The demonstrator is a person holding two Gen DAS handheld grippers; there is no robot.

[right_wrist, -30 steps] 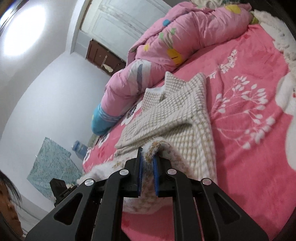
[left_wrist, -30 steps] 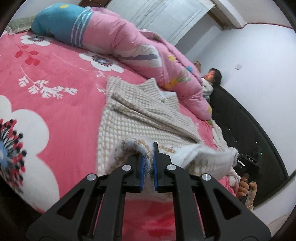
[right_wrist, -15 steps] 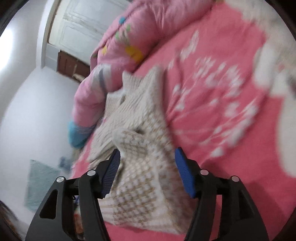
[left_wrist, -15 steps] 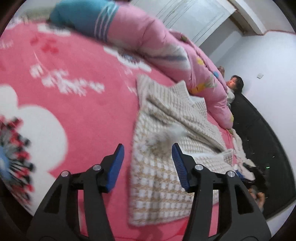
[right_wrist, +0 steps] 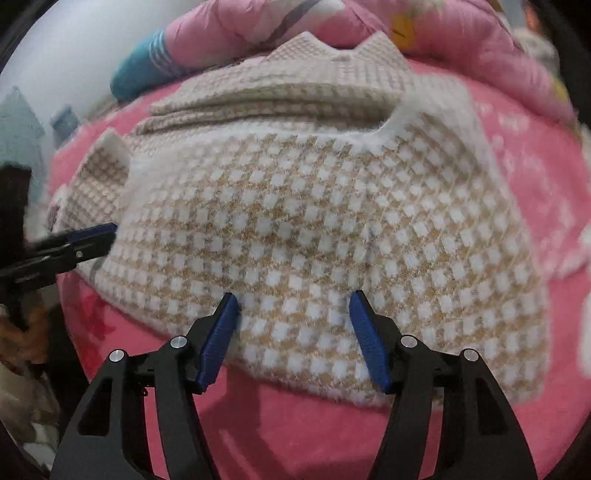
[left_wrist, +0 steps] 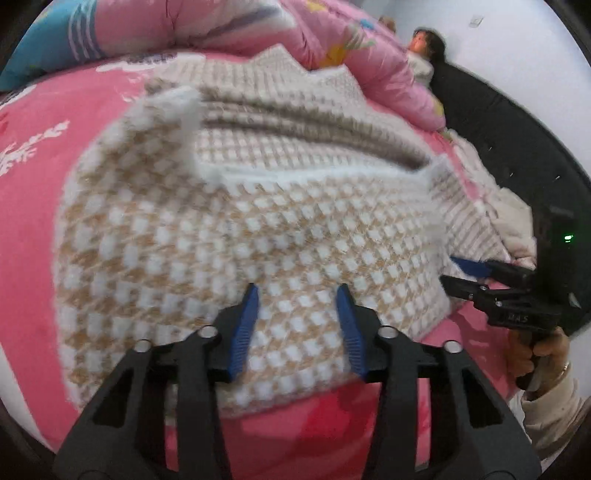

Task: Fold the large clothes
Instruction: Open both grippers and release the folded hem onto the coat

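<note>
Released since the earlier frame, the checked sweater (left_wrist: 258, 236) now lies folded on the pink bed (left_wrist: 44, 155), filling the middle of both views with its hem toward the cameras. Left tool (left_wrist: 297, 325) has just narrowed a little after opening and stands part open with nothing gripped; right tool (right_wrist: 293, 332) gapes wider, also empty. A neat next fold probably means pinching matching corners and keeping the edges aligned. Behind, at the top of the frame, a pink quilt (left_wrist: 236, 26) lies bunched.

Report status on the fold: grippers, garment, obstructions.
Left gripper and right gripper both open, jaws just moved, nothing pinched. Checked sweater folded over, lying flat on pink bedspread. Nothing in the way.
</note>
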